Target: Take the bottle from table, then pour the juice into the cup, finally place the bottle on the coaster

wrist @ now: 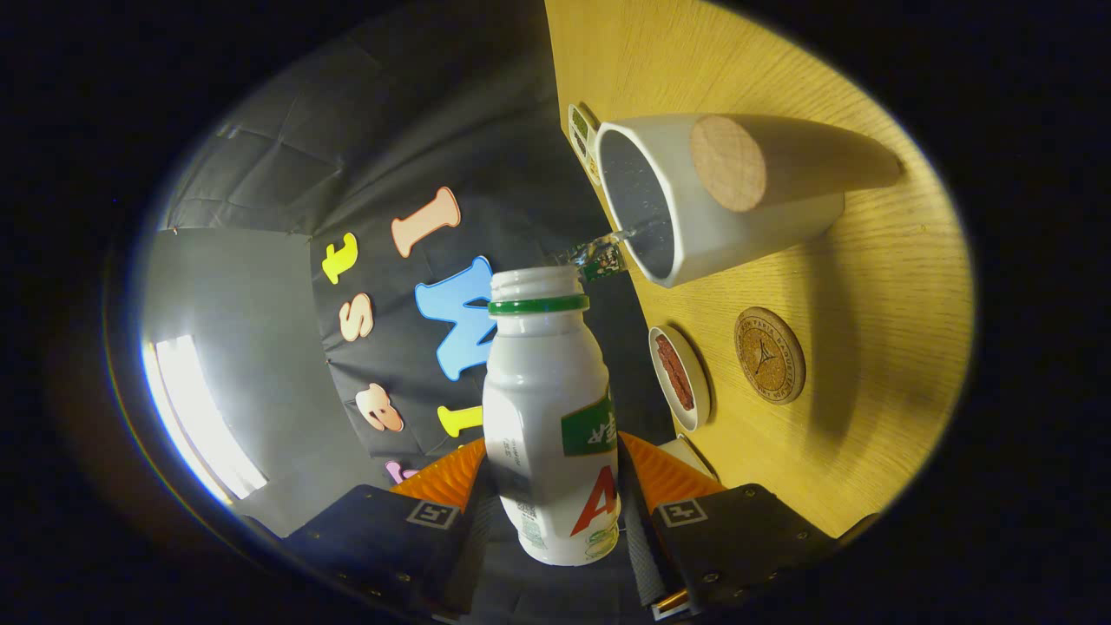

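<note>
Big red "A" on the bottle (549,417) label.

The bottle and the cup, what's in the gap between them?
In the gripper view, a thin stream of liquid runs from the open mouth of the bottle into the cup. The tool is shut on the bottle.

Glossy white plastic bottle (548,408), smooth matte cup (694,204) with a cork-looking handle end, round cork coaster (769,355), wood-grain table (868,330).
</note>
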Motion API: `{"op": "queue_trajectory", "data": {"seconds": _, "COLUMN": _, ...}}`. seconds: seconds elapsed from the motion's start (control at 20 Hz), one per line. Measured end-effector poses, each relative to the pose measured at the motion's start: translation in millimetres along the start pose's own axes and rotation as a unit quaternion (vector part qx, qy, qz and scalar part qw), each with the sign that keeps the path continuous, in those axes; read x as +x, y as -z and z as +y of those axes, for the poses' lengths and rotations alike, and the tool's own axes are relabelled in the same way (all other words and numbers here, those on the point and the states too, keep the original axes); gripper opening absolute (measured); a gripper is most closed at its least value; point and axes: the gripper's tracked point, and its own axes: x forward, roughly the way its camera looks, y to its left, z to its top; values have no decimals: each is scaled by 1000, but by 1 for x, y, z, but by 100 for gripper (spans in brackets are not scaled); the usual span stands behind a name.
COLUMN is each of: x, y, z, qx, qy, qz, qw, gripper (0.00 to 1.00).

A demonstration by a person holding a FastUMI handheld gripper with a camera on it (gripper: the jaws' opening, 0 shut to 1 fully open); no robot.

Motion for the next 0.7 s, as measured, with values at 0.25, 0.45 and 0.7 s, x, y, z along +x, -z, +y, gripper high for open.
{"op": "queue_trajectory", "data": {"seconds": 0.25, "x": -2, "y": -2, "z": 1, "qx": 10, "qy": -3, "qz": -4, "qw": 1000, "gripper": 68}}
{"op": "queue_trajectory", "data": {"seconds": 0.45, "x": -1, "y": -3, "z": 1, "qx": 19, "qy": -5, "qz": -7, "qw": 1000, "gripper": 68}}
{"op": "queue_trajectory", "data": {"seconds": 0.7, "x": -1, "y": -7, "z": -1, "qx": 32, "qy": -7, "qz": -12, "qw": 999, "gripper": 68}}
